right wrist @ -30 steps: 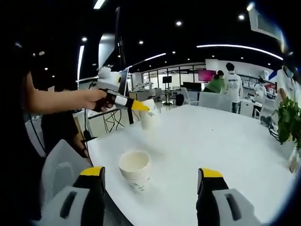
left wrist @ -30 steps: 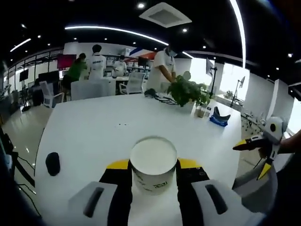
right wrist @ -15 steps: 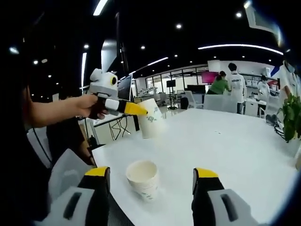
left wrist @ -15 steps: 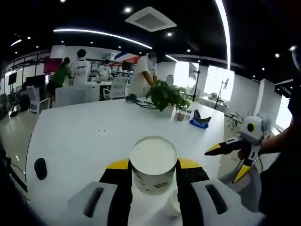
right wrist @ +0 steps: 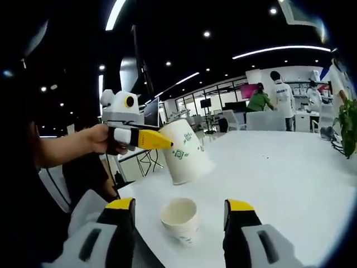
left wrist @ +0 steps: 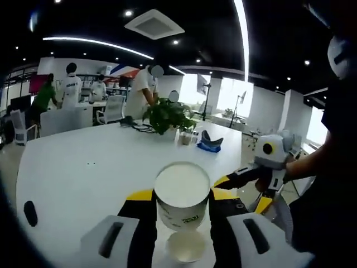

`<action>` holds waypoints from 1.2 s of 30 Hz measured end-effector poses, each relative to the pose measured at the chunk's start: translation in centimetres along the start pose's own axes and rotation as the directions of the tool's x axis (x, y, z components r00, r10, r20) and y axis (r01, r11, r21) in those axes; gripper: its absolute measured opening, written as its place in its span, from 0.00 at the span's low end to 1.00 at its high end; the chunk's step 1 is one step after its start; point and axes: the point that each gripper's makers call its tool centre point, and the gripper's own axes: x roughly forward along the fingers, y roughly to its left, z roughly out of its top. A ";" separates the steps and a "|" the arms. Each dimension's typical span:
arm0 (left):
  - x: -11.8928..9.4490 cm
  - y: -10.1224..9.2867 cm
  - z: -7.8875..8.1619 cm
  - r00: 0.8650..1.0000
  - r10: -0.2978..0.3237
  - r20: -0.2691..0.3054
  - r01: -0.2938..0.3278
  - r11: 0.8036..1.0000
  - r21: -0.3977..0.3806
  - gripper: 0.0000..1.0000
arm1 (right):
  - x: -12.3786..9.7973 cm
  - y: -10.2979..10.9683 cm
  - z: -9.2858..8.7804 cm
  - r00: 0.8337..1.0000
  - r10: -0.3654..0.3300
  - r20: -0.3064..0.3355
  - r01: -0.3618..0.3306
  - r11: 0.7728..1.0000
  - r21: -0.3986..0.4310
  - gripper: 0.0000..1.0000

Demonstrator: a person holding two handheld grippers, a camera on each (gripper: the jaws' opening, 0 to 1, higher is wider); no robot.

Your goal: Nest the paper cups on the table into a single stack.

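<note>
My left gripper (left wrist: 182,196) is shut on a white paper cup (left wrist: 182,194) with a small green logo, held in the air with its mouth toward the camera. In the right gripper view that same paper cup (right wrist: 186,151) hangs tilted above and slightly left of a stack of nested paper cups (right wrist: 179,219) standing on the white table (right wrist: 279,167). The stack (left wrist: 186,247) shows just below the held cup in the left gripper view. My right gripper (right wrist: 178,209) is open, its jaws on either side of the stack. The right gripper (left wrist: 245,187) also shows at the right of the left gripper view.
A potted plant (left wrist: 167,115), a blue object (left wrist: 210,142) and small items stand at the far side of the table (left wrist: 83,162). A dark object (left wrist: 30,213) lies near its left edge. People stand at desks behind. A person's hand (right wrist: 100,139) holds the left gripper.
The left gripper has carried its cup over the stack, which now shows right under it. The right gripper has come nearer to the stack; the held cup looks larger and closer.
</note>
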 end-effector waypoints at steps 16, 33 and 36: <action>0.8 -3.5 -0.6 0.989 -0.145 -0.017 0.145 0.989 0.032 0.34 | -0.5 0.9 1.0 0.994 0.078 0.074 -0.084 0.993 0.087 0.46; 0.4 -3.7 -3.9 0.970 -0.213 -0.117 0.214 0.977 -0.011 0.34 | -1.6 0.3 1.2 0.990 0.105 0.092 -0.118 0.982 0.150 0.33; 0.4 -3.9 -4.6 0.965 -0.225 -0.137 0.224 0.974 -0.018 0.34 | -1.7 0.5 1.3 0.989 0.117 0.093 -0.130 0.980 0.148 0.32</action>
